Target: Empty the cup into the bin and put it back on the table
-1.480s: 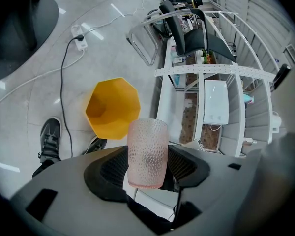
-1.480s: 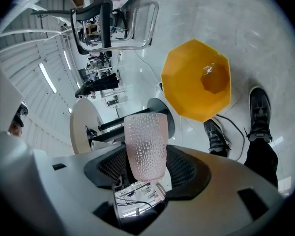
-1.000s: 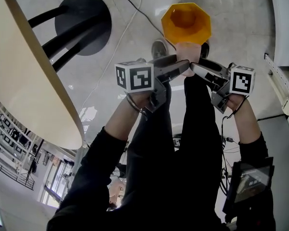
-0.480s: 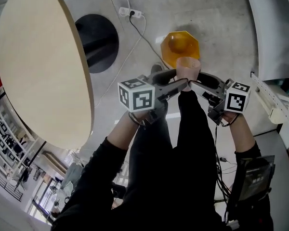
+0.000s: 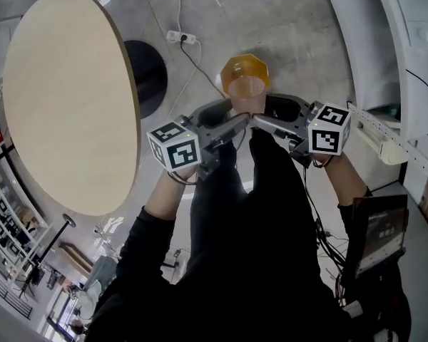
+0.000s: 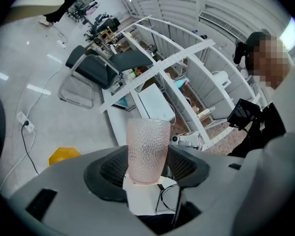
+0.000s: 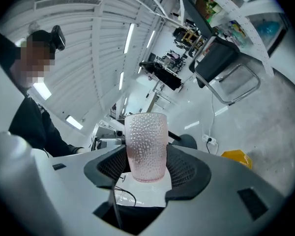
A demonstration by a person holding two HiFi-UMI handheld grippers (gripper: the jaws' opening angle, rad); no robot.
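A pink dimpled cup is clamped from both sides. My left gripper and my right gripper are both shut on it, in front of the person's legs. In the left gripper view the cup sits between the left gripper's padded jaws, rim pointing away. The right gripper view shows the same cup in the right gripper's jaws. I see nothing inside the cup. An orange bin stands on the floor just beyond the cup, also seen as the bin and the bin.
A round beige table fills the left, its black base beside it. A white power strip and cable lie on the grey floor. White shelving and a black chair stand behind. A white counter runs on the right.
The head view has swung, so the table fills more of the left and the bin looks smaller and farther. Both grippers keep the cup and have shifted slightly left with it.
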